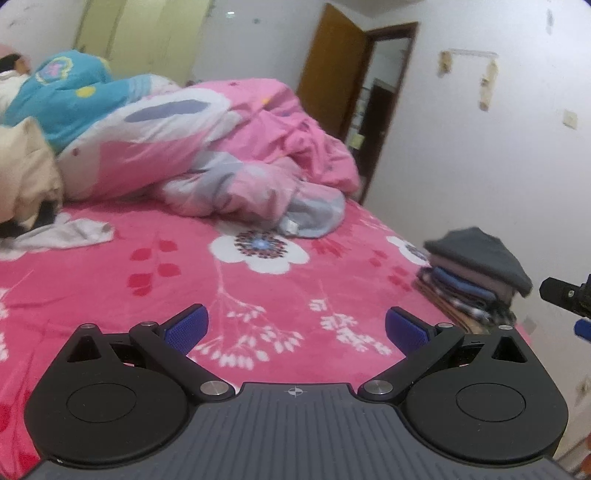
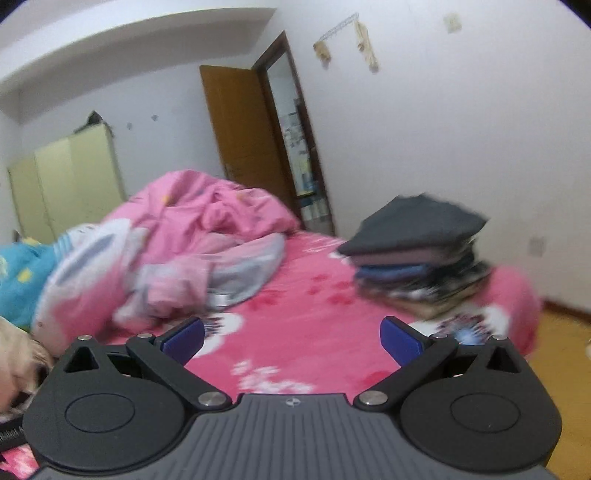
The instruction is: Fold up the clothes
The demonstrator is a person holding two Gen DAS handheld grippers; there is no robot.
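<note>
With both the left gripper and right gripper wide and empty, and the folded stack at the bed's right edge, reach next for the pale garment near the left edge, pinching one hem.

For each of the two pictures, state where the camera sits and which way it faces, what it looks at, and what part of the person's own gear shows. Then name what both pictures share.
Left wrist view: sits on the left gripper, facing forward and slightly down across the pink bedsheet toward the crumpled duvet; its own open blue fingers show, plus the right gripper's tip at the right edge.
Right wrist view: sits on the right gripper, facing the stack of folded clothes; its open jaws show.
Shared: bedsheet, duvet, stack, brown door, wardrobe.
</note>
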